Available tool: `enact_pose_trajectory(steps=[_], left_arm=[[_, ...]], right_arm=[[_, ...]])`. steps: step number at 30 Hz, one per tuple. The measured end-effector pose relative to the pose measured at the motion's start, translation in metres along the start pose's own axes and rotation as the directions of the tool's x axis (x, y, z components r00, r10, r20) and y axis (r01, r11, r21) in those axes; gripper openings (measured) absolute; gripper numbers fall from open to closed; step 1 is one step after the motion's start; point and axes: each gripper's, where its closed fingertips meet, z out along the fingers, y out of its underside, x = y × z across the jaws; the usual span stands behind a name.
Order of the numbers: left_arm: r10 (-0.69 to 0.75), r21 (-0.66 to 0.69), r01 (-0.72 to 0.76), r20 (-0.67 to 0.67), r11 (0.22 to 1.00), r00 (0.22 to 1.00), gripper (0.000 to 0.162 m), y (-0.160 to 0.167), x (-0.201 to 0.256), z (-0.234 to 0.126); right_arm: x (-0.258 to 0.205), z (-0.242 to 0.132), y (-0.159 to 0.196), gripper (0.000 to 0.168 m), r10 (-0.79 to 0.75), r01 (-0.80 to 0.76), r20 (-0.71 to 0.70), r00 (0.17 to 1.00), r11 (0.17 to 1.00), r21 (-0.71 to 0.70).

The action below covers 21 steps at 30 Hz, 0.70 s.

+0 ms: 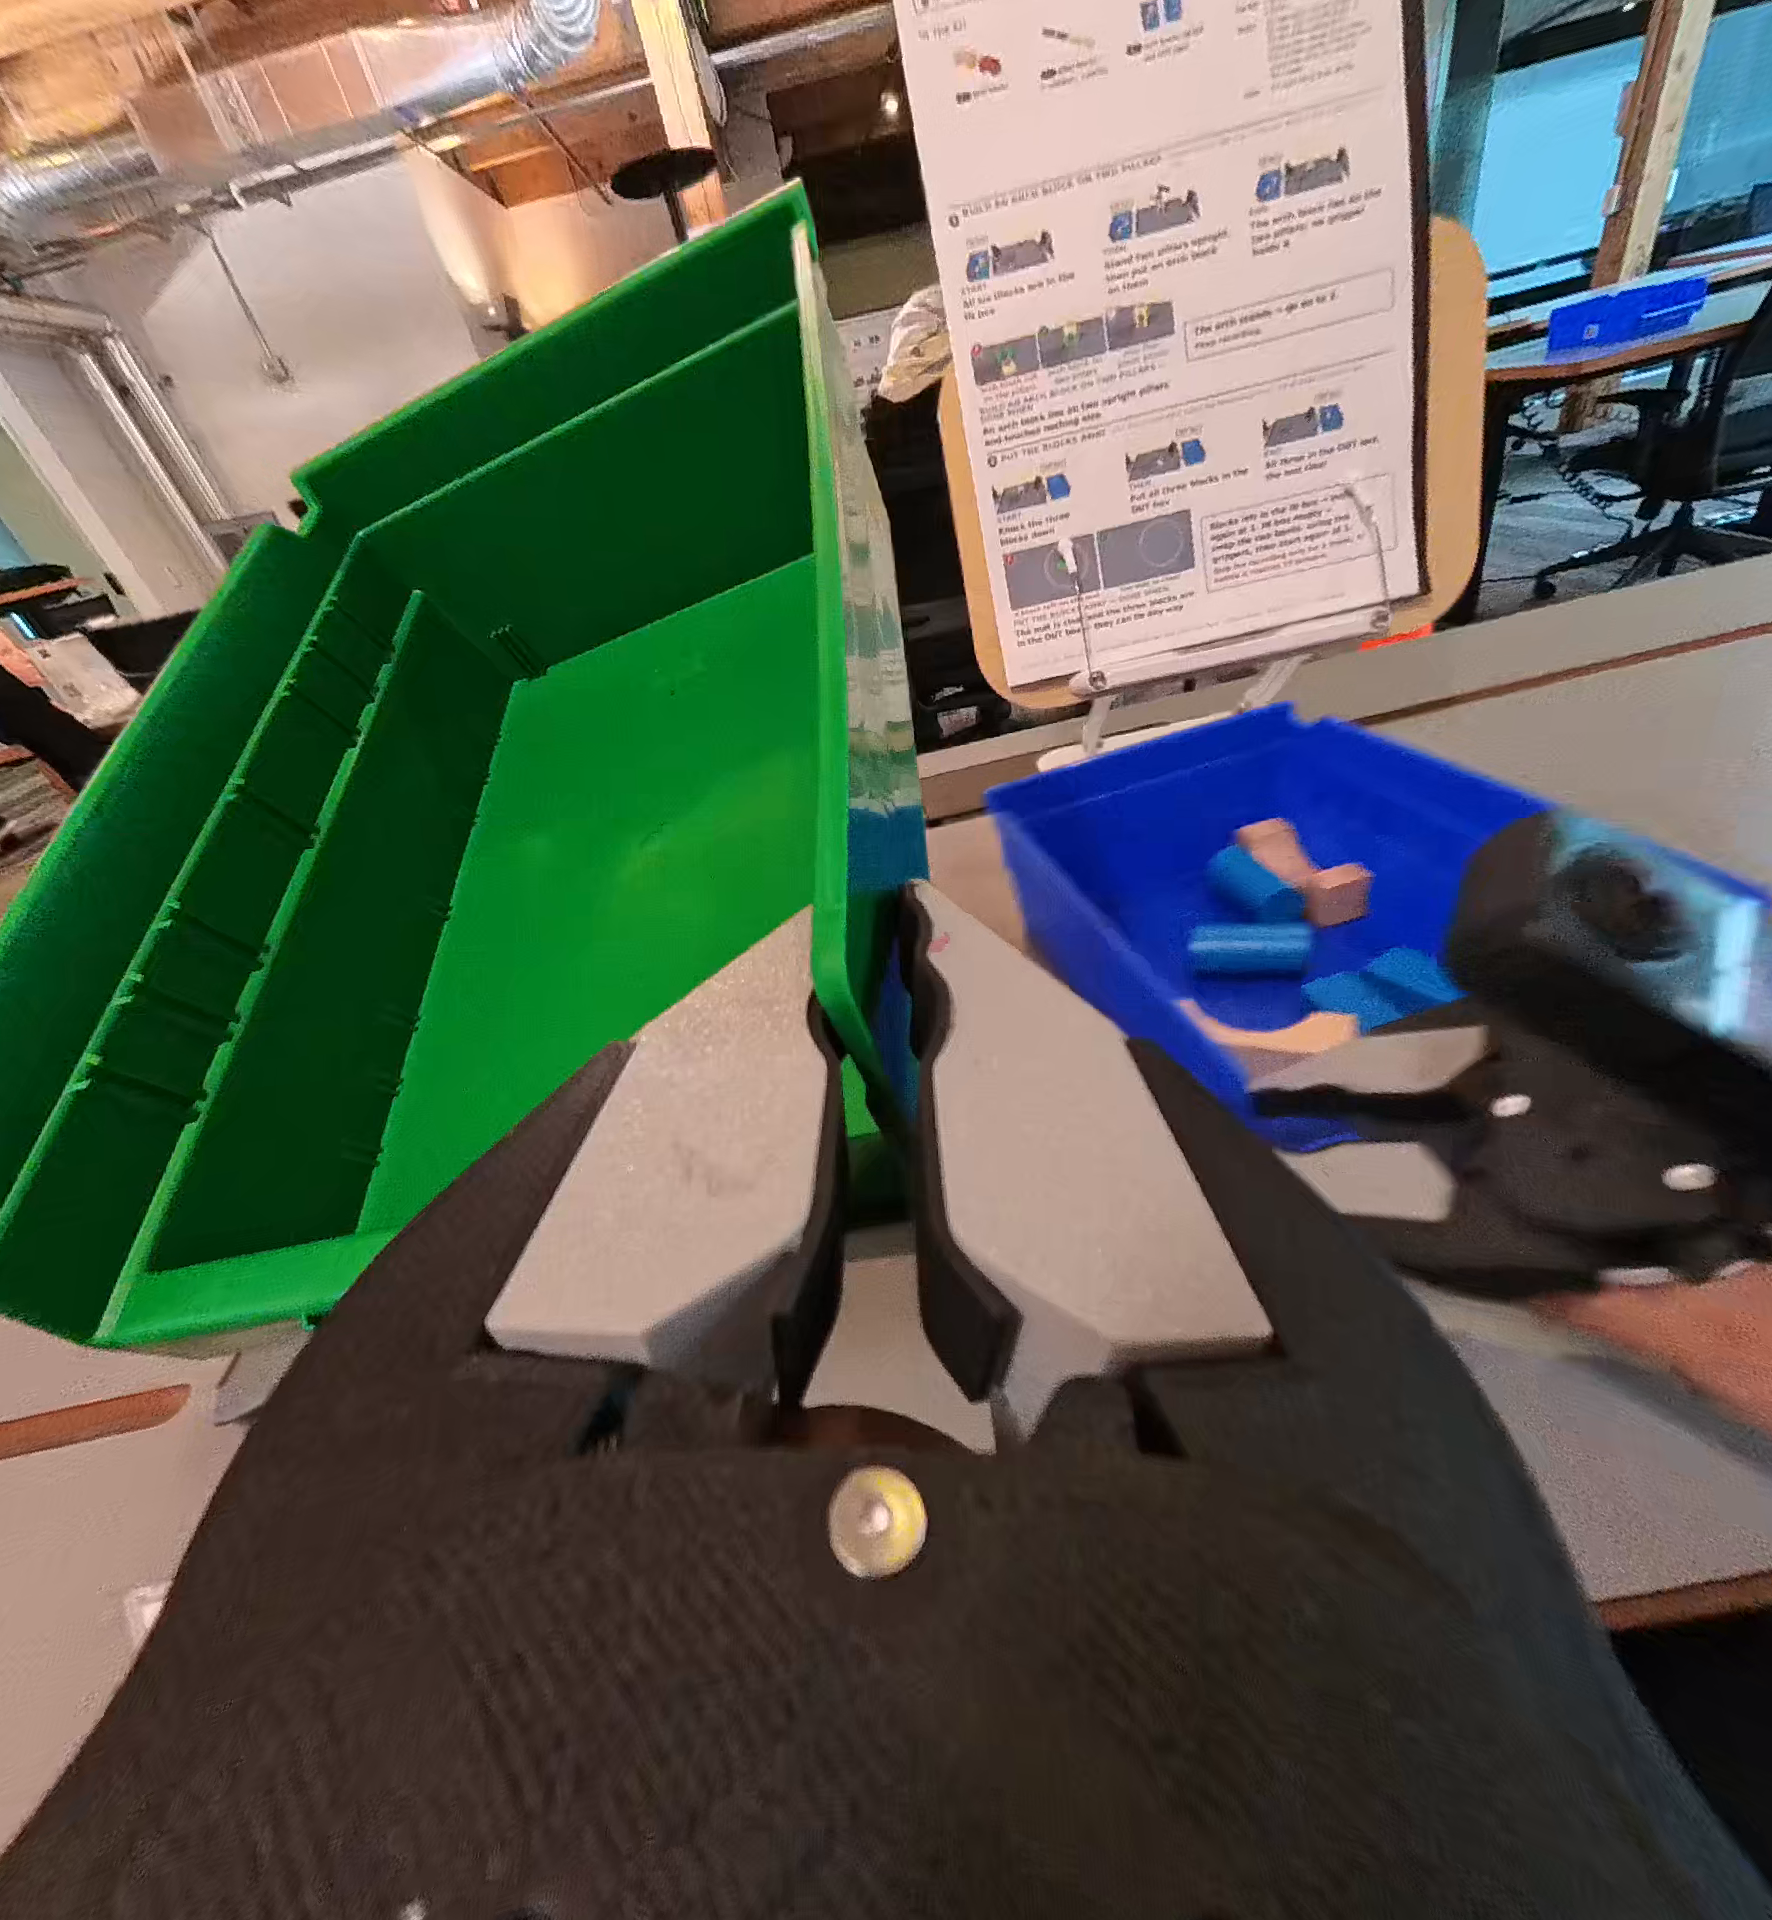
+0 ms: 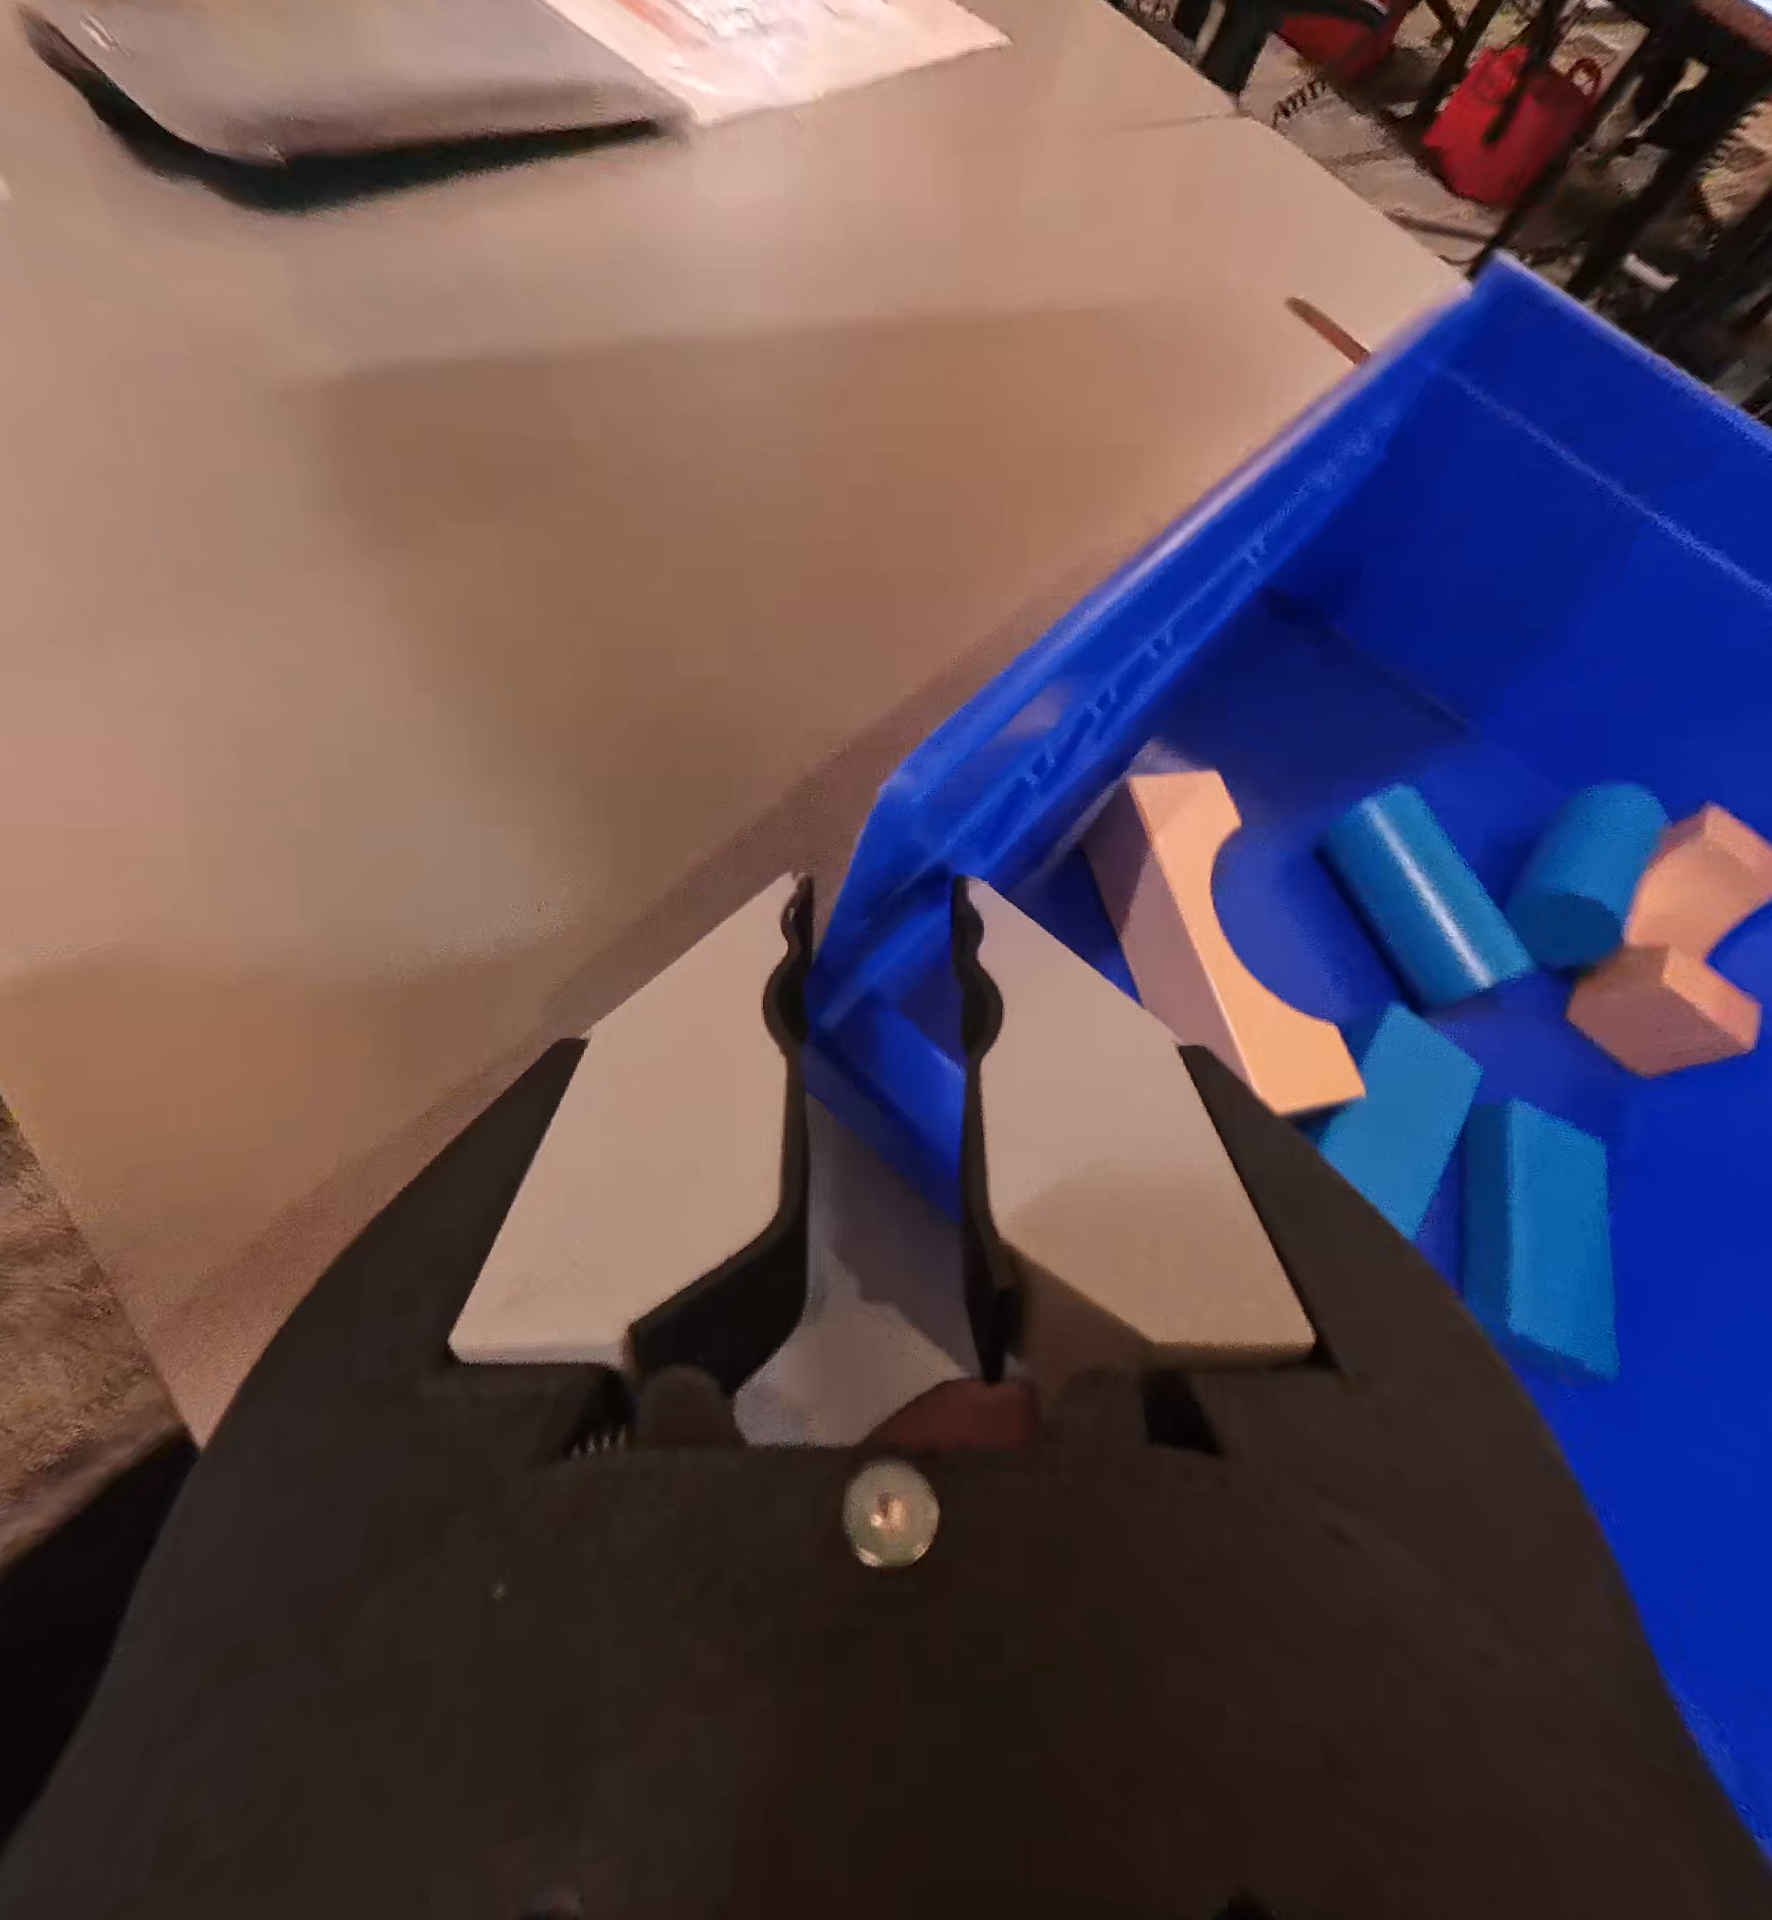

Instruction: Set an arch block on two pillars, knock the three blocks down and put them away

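Green plastic dominates: the green bin [image 1: 570,790], tipped up with nothing visible inside, has its side wall pinched in the left gripper [image 1: 877,1039]. The blue bin [image 2: 1381,582] is smaller, its near wall clamped by the right gripper [image 2: 882,977]. It holds every block, the tan arch block [image 2: 1214,935] nearest those fingers, blue pillars [image 2: 1422,894] beyond; bare table lies left.

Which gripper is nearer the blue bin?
Right. The right gripper straddles the blue bin at its near wall. The left gripper is off to that bin's left, clamped on the tilted green bin.
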Motion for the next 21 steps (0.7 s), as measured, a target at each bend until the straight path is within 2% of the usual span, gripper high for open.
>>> enact_pose_trajectory(steps=[2, 3, 6, 10, 12, 14, 18, 21], left_arm=[[-0.003, 0.002, 0.003, 0.015, 1.0, 1.0, 0.002, -0.003, -0.005, -0.003], [-0.002, 0.003, 0.002, 0.022, 1.0, 1.0, 0.002, -0.004, -0.008, -0.005], [0.011, 0.014, -0.012, 0.039, 1.0, 0.999, 0.003, -0.007, -0.013, -0.011], [0.059, 0.044, -0.059, 0.0, 0.997, 0.998, 0.002, -0.015, 0.01, -0.01], [0.078, 0.076, -0.073, -0.07, 0.994, 0.994, 0.002, -0.023, 0.041, -0.006], [0.096, 0.107, -0.079, -0.168, 0.991, 0.981, 0.002, -0.033, 0.082, -0.003], [0.149, 0.156, -0.096, -0.369, 0.983, 0.918, 0.003, -0.048, 0.178, 0.004], [0.183, 0.166, -0.114, -0.49, 0.979, 0.852, 0.003, -0.048, 0.251, 0.016]], right_arm=[[-0.013, 0.007, -0.015, 0.034, 0.009, -0.009, -0.013, 1.0, 1.0, 0.011], [-0.018, 0.001, -0.024, 0.034, 0.008, -0.008, -0.008, 1.0, 0.999, 0.043], [-0.012, -0.04, -0.044, 0.033, 0.031, -0.033, 0.016, 0.999, 0.979, 0.201], [0.026, -0.102, -0.03, 0.04, 0.09, -0.107, 0.069, 0.994, 0.94, 0.325], [0.053, -0.132, -0.016, 0.041, 0.13, -0.155, 0.092, 0.987, 0.919, 0.362], [0.093, -0.166, 0.002, 0.041, 0.15, -0.148, 0.025, 0.988, 0.906, 0.396], [0.184, -0.237, 0.052, 0.043, 0.152, -0.053, -0.219, 0.964, 0.914, 0.402], [0.256, -0.292, 0.101, 0.039, 0.198, -0.041, -0.412, 0.889, 0.932, 0.359]])
